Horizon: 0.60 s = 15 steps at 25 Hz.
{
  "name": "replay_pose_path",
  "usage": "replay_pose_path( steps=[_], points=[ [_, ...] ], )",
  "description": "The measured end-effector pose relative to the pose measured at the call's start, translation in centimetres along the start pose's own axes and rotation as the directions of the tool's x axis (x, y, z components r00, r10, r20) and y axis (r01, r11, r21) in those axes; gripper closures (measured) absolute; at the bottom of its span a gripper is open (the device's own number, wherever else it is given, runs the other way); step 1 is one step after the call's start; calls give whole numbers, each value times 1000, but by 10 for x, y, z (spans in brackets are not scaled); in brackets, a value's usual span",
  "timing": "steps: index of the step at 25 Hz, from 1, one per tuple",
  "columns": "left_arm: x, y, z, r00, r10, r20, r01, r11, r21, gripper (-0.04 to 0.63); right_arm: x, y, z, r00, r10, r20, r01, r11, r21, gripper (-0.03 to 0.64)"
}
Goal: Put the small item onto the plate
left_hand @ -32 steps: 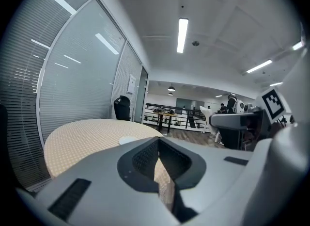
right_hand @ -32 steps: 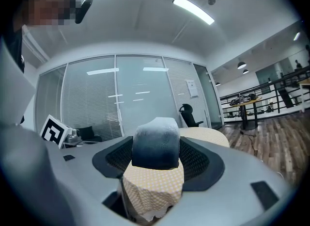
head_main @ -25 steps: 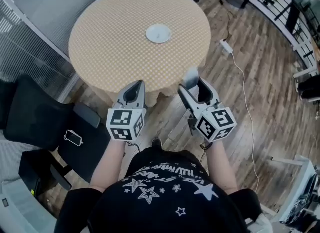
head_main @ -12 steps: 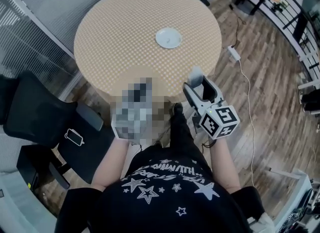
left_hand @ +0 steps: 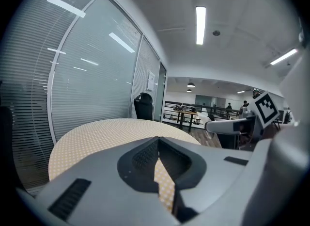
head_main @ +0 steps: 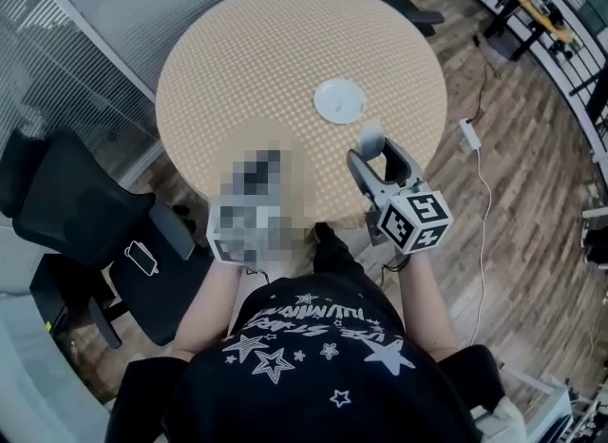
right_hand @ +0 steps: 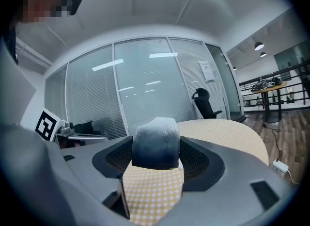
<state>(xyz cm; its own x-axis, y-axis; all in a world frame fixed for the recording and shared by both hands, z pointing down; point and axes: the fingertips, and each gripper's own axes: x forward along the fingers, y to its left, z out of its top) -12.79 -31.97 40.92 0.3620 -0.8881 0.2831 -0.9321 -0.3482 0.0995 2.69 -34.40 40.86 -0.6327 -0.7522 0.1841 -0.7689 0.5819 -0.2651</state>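
Both bare forearms are being stretched forward from the body toward the plate (head_main: pixel 339 101), which is lying on the round table (head_main: pixel 237 61) covered with a checked cloth.

The right gripper (head_main: pixel 371 150) is being held on the person's side of the plate, near it but apart from it, over the near edge of the table. Its marker cube (head_main: pixel 415 221) is being turned up to the head camera. Its jaws are being kept only partly apart, because the small item (right_hand: pixel 156 142), a pale grey block, is being squeezed between them. So the item is being carried in the air just short of the plate and is not resting on it.

The left gripper (left_hand: pixel 157 140) is being held farther from the plate, to the left of the right one and about level with it. In the head view it is being hidden by a mosaic patch. In its own view the jaw tips are being pressed together and nothing is being held between them. Only the cloth is being seen through the slit below the tips.

A line of white writing among stars is being shown on the black shirt (head_main: pixel 313 356), but it cannot be read. On the cube only black and white squares are being shown. A paper sheet (right_hand: pixel 206 71) is being seen on the glass wall beyond the plate, and its print is too small to read.
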Motion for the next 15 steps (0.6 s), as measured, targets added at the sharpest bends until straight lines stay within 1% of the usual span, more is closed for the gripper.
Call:
replay_pose_path(
  steps=[6,13,15],
  points=[
    [44,12,6,999,46,-20,-47,999,-20,591,44,-33,8,998,51,-42,-52,999,-15,316],
    [86,15,8,996,80,-41,-81,997,-20,591,76,-75,7,993,74,-88,-75,997,-5,316],
    [97,16,11,996,81,-39,-81,996,-19,591,84,-86,8,991,82,-103,-84,996,-15,316]
  ],
)
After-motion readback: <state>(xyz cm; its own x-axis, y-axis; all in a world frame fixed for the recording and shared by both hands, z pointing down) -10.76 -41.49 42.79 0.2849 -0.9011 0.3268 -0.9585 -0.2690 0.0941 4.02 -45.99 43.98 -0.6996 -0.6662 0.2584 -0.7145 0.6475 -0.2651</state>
